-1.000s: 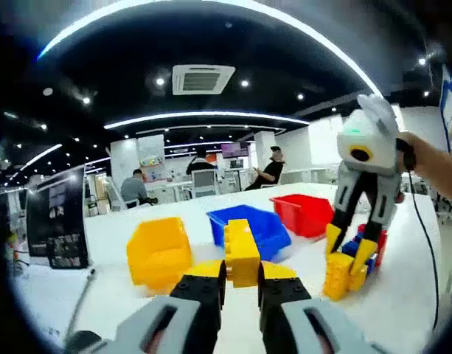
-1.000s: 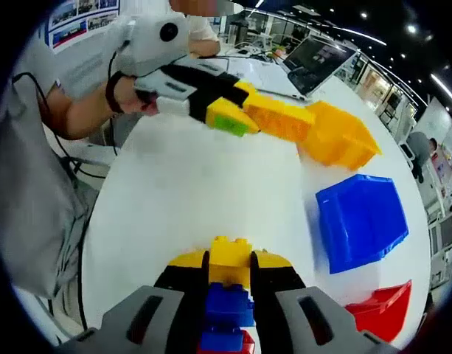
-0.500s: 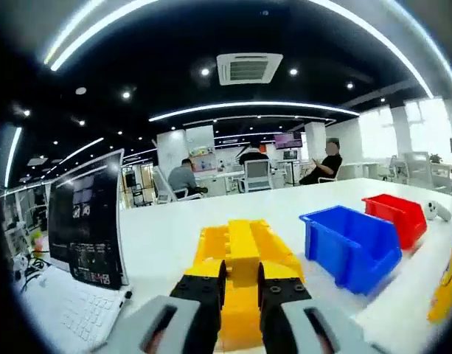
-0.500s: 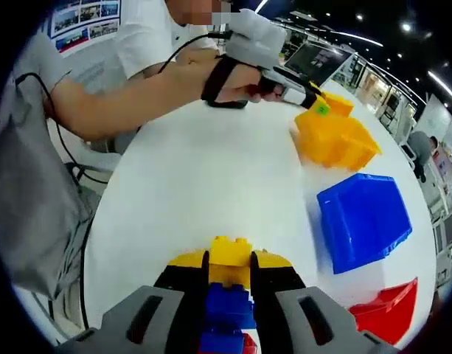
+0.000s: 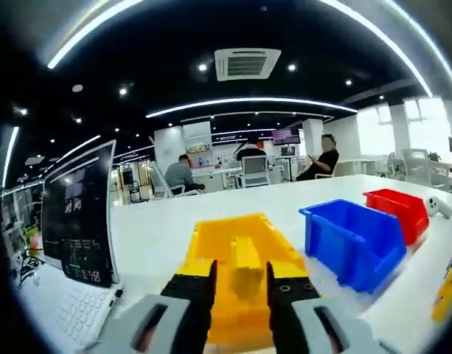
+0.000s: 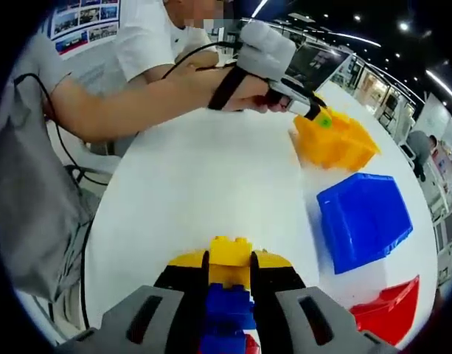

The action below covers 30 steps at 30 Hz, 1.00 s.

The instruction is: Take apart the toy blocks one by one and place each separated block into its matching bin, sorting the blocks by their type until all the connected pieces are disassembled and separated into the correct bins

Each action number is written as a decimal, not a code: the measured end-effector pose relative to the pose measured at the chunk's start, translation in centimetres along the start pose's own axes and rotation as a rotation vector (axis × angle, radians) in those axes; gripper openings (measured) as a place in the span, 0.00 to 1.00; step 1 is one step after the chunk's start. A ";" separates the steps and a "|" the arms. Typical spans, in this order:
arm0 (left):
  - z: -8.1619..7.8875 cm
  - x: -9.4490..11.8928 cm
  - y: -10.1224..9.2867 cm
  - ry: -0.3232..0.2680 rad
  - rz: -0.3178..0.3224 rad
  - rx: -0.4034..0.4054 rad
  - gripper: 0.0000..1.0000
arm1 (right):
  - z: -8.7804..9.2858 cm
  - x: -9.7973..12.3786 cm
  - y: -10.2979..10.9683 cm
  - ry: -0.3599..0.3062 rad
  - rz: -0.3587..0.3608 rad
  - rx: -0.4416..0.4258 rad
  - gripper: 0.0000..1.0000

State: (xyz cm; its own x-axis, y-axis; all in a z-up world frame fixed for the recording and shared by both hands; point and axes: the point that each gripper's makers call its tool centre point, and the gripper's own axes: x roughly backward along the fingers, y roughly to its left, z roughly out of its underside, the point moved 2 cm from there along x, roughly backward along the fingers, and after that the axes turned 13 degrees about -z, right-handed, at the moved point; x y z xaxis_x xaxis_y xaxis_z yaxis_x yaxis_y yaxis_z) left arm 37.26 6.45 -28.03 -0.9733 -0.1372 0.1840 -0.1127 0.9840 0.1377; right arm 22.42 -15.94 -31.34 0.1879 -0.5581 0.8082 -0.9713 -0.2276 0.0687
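Observation:
My left gripper stands open right over the yellow bin. A yellow block lies loose between the parted jaws, blurred, over the bin's inside. In the right gripper view the left gripper reaches the yellow bin's near rim, held by a gloved hand. My right gripper is shut on a stack of joined blocks: a yellow block on top, a blue block below it, and a red one at the frame's bottom edge.
A blue bin and a red bin stand in a row beyond the yellow one on the white table. A laptop sits left of the yellow bin. The person's arm crosses the table's far side.
The left gripper's jaws have parted and let go of the yellow block over the yellow bin. The right gripper has stayed still with its stack.

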 end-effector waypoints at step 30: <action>3.1 13.5 -6.9 0.044 0.301 0.258 0.42 | 0.1 -0.1 0.3 -0.092 0.048 -0.016 0.25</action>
State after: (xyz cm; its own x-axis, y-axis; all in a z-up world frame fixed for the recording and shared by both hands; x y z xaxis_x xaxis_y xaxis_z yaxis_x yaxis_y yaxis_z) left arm 24.27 -1.87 -29.47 -0.9617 0.1620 0.2212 0.1239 0.9765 -0.1763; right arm 22.14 -16.01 -31.49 0.1528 -0.6395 0.7534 -0.9816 -0.1863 0.0410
